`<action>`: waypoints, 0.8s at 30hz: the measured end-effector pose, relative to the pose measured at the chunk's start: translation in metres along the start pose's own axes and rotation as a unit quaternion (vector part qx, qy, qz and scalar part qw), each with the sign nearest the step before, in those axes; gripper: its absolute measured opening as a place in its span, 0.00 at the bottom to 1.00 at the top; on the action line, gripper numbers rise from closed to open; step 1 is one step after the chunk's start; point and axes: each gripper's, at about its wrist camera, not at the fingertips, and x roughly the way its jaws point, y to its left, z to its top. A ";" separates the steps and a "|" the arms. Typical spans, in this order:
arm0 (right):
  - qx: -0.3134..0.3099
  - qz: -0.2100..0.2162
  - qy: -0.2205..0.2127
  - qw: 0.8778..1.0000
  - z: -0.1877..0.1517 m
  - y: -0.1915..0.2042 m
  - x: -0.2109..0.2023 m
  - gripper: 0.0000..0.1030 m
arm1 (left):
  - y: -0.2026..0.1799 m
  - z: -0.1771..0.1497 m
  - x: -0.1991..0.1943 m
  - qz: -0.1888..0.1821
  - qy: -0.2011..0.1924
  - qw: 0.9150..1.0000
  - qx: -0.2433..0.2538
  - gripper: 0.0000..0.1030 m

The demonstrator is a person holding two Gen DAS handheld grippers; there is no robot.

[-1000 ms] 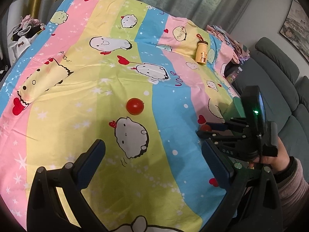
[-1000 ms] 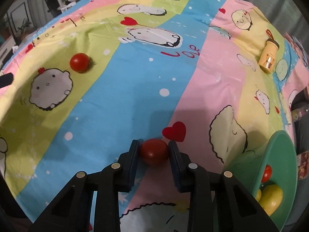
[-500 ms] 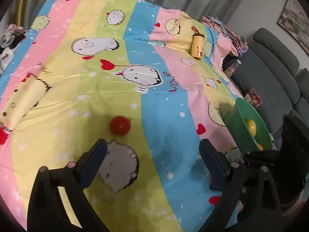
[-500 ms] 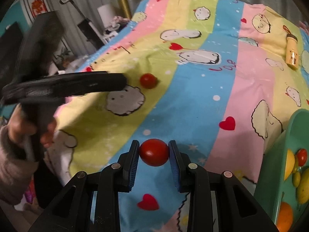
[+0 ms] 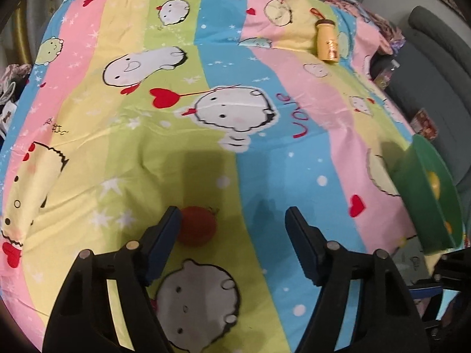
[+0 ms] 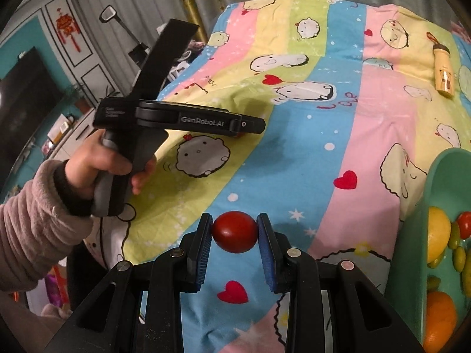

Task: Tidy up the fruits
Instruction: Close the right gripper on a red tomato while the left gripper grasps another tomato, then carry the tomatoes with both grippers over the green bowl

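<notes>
From the left wrist view, the left gripper had just been closing but was still wide, with a red tomato on the striped sheet between its fingers, right against the left pad. Green bowl sat off right.

Right wrist view: the right gripper was clamped on another tomato, held above the sheet, just left of the fruit-filled bowl.

Red tomato pinched aloft, another (bedsheet)
</notes>
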 end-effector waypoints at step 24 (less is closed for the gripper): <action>0.017 0.004 -0.022 1.000 -0.005 -0.013 -0.011 0.32 | 0.004 -0.005 0.013 0.021 0.028 0.999 -0.031 0.32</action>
